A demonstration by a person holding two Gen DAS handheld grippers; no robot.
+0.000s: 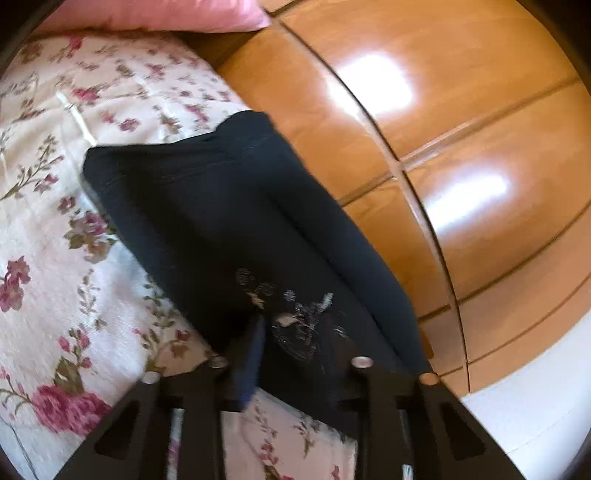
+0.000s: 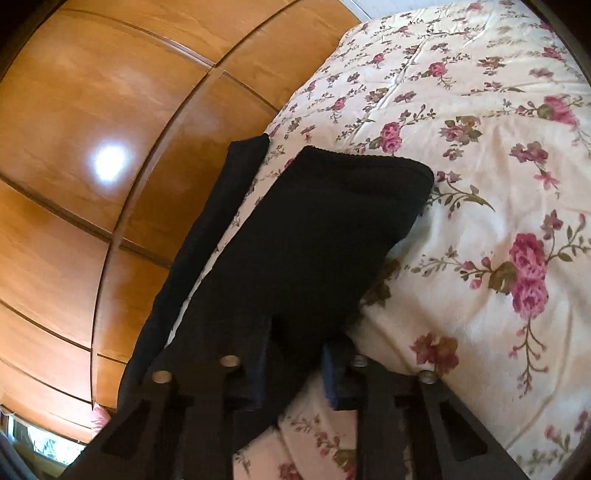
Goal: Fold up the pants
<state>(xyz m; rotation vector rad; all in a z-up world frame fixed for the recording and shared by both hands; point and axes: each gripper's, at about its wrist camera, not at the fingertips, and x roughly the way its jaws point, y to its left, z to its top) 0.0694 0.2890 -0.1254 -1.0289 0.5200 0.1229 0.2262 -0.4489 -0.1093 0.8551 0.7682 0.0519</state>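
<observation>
Black pants lie on a floral bedspread, near the bed's edge. In the left wrist view my left gripper holds the near end of the pants, where a grey printed pattern shows; the cloth runs between its fingers. In the right wrist view the pants stretch away from my right gripper, whose blue-padded fingers close on the near end of a leg. A second dark strip lies to the left, along the bed edge.
A pink pillow lies at the head of the bed. Glossy wooden wardrobe doors stand close beside the bed and fill the left of the right wrist view. The floral bedspread extends to the right.
</observation>
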